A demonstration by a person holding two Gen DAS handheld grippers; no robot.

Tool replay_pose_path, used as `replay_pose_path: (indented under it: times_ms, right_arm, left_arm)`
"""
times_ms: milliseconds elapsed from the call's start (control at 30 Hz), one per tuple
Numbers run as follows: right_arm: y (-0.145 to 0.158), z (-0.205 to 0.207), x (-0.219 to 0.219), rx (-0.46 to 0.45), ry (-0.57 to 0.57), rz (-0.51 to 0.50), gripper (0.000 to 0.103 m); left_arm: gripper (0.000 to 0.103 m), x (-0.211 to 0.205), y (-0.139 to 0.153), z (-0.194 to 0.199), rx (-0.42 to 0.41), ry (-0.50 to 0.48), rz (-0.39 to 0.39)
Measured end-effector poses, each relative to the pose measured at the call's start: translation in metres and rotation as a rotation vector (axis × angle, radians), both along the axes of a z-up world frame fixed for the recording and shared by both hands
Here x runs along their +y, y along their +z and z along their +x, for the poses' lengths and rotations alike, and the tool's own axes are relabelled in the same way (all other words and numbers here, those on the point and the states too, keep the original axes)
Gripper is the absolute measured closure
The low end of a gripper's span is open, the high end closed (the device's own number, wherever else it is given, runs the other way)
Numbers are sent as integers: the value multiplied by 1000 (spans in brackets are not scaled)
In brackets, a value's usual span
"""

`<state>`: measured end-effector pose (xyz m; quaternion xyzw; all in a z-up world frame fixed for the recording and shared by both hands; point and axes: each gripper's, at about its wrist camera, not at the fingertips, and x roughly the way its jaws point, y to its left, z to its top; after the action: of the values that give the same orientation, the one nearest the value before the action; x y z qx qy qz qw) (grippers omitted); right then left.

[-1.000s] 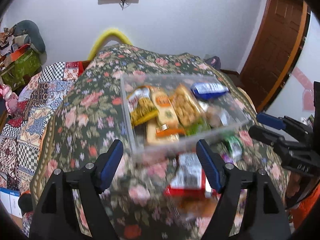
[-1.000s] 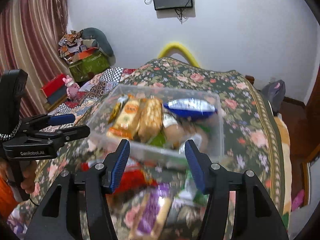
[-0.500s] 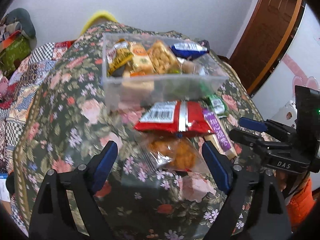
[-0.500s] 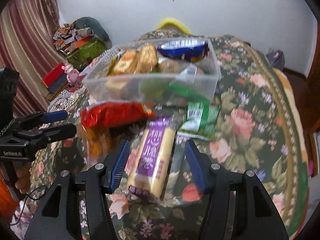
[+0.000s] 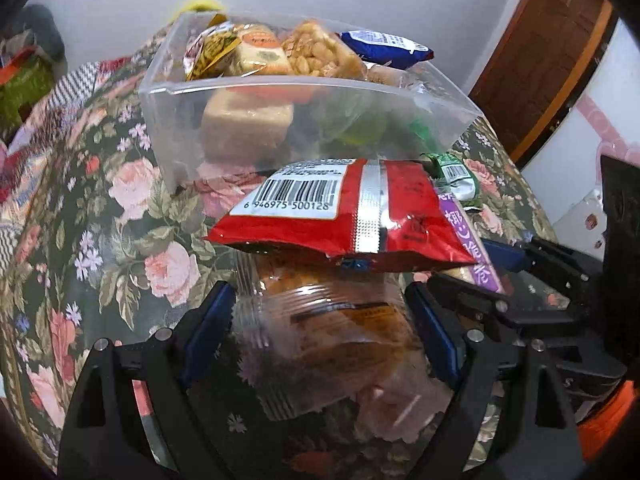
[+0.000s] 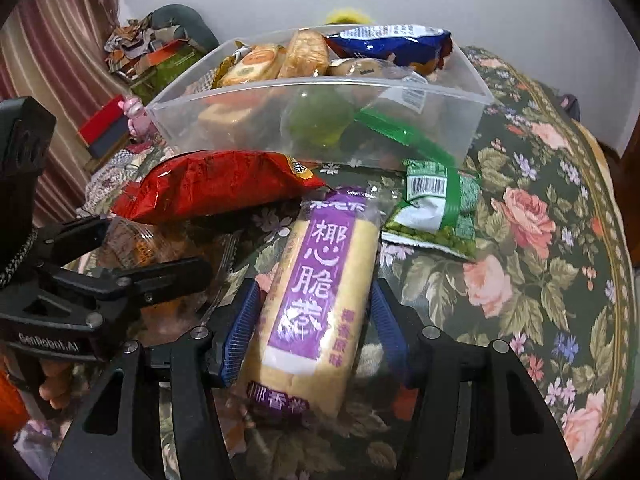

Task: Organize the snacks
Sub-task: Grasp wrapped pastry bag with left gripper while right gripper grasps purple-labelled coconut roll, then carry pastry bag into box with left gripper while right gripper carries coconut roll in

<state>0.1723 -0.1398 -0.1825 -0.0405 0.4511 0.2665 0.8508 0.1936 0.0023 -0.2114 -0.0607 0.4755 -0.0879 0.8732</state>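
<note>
A clear plastic bin [image 5: 256, 128] [image 6: 440, 120] holds several packed snacks on the floral cloth. In front of it lie a red bag [image 5: 344, 212] [image 6: 216, 188], a green packet [image 5: 456, 176] [image 6: 436, 204], a purple-labelled wafer pack [image 6: 316, 292] [image 5: 468, 248] and a clear bag of orange pastry [image 5: 332, 332]. My left gripper [image 5: 320, 332] is open, with its fingers on either side of the clear pastry bag. My right gripper [image 6: 316, 316] is open, with its fingers on either side of the purple wafer pack. Each gripper shows in the other's view, the right [image 5: 520, 276] and the left [image 6: 132, 264].
The floral cloth [image 6: 540, 240] covers a rounded table that drops off at the right. A wooden door [image 5: 552, 52] stands at the back right. Boxes and clutter [image 6: 148, 52] and a striped curtain [image 6: 48, 40] lie at the left.
Both grippers have moved down and forward to the loose snacks. The left now straddles the clear pastry bag, the right the purple wafer pack. The right's fingers stand a little closer together.
</note>
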Motion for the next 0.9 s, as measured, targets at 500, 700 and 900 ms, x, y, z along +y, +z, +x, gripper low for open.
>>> replay_pose_path:
  times_ms: [500, 700, 900]
  right_arm:
    - [21, -10, -16, -48, -33, 37, 60]
    - [41, -9, -20, -101, -48, 50, 60]
    - [65, -8, -22, -156, -57, 73, 60]
  left_arm:
    - [50, 22, 15, -27, -61, 25, 44]
    - [50, 33, 39, -38, -108, 49, 49]
    - [50, 39, 67, -45, -177, 66, 52]
